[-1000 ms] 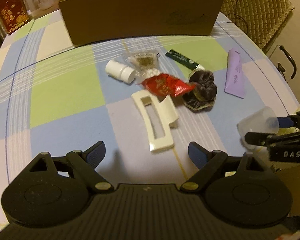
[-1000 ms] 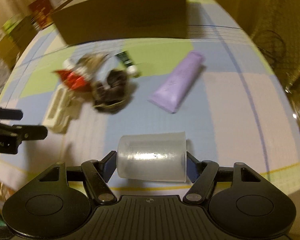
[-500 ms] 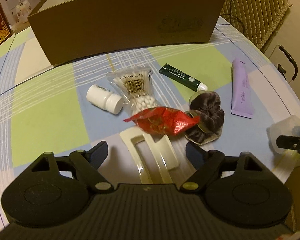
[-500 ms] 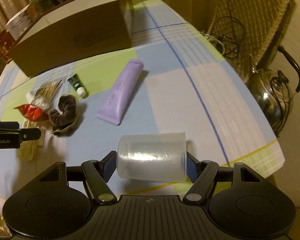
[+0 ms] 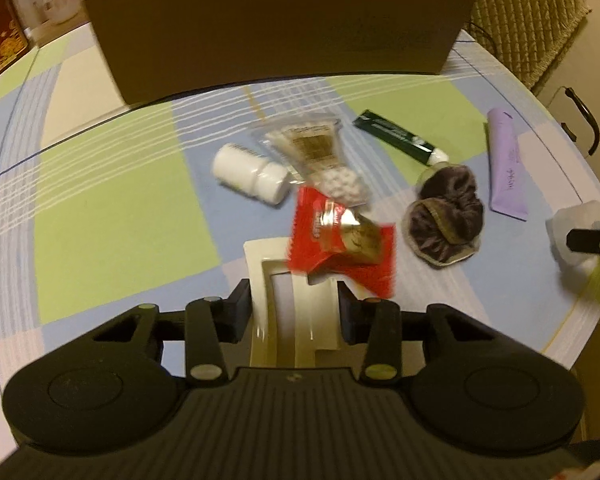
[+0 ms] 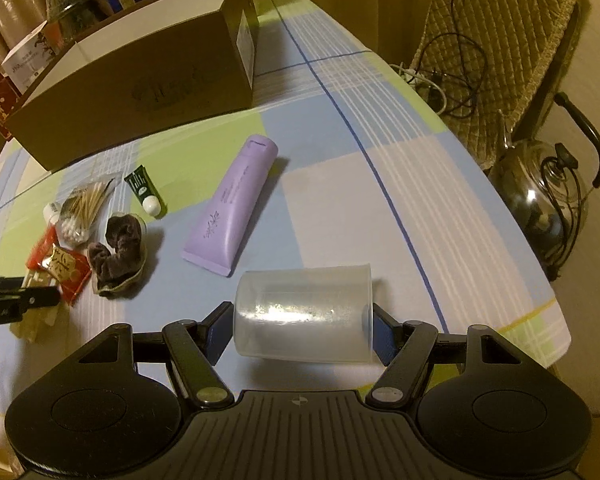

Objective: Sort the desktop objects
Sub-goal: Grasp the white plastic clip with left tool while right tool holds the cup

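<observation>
1. My left gripper (image 5: 294,312) points down at the cream hair claw clip (image 5: 288,300). Its jaws are closing with the clip between them, and the pads sit right at the clip's two long sides.
2. My right gripper (image 6: 302,330) has a translucent plastic cup (image 6: 304,314) clamped sideways between its pads, rim to the right, above the checked tablecloth (image 6: 380,208).
3. A red snack packet (image 5: 340,244) lies over the far end of the clip. It carries a gold panel, but the print is too blurred to read.
4. Beyond it lies a clear bag of cotton swabs (image 5: 320,156). Its label is blurred in the left view, and in the right view only wooden sticks and white tips show.
5. A white pill bottle (image 5: 250,174) lies on its side just left of that bag.
6. A dark green tube (image 5: 400,138) with a white cap has pale lettering too small to read.
7. A brown velvet scrunchie (image 5: 446,216) lies between the packet and a lilac tube (image 6: 232,204), which bears cursive script I cannot make out.
8. A brown cardboard box (image 6: 140,80) stands open at the far side, with a faint oval logo on its face and a white sticker on its end, both unreadable.
9. A metal kettle (image 6: 540,196) sits off the table's right edge, beside a quilted chair (image 6: 500,28).
</observation>
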`<action>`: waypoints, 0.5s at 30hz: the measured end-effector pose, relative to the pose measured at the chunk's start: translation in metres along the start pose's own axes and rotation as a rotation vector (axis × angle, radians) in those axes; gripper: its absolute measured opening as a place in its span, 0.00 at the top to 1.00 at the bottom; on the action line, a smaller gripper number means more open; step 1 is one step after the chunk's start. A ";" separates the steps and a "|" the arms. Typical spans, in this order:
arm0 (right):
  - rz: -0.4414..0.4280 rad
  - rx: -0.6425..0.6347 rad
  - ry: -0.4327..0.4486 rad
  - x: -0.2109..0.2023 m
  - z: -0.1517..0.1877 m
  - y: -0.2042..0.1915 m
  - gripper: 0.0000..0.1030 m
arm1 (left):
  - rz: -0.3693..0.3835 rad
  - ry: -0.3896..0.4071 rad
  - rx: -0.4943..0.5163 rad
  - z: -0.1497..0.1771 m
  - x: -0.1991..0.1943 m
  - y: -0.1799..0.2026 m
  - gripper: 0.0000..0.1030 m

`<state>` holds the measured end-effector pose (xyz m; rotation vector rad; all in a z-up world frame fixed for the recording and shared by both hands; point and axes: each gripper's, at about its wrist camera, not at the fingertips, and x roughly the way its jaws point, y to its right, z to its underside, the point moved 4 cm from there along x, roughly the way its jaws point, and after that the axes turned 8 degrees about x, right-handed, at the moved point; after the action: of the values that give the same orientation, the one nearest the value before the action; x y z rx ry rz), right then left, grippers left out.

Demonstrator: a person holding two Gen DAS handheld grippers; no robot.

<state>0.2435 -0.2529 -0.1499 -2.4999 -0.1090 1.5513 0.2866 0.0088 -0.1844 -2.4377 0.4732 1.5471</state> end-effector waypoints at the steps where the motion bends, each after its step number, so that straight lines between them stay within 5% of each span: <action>1: -0.002 -0.002 0.000 0.000 -0.002 -0.001 0.35 | -0.003 -0.002 -0.006 0.002 -0.001 -0.003 0.64; 15: -0.045 -0.049 0.009 0.002 -0.021 -0.015 0.35 | -0.058 -0.020 -0.065 0.016 -0.011 -0.030 0.64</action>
<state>0.2633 -0.2411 -0.1394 -2.5234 -0.2031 1.5382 0.2809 0.0441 -0.1807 -2.4588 0.3501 1.5848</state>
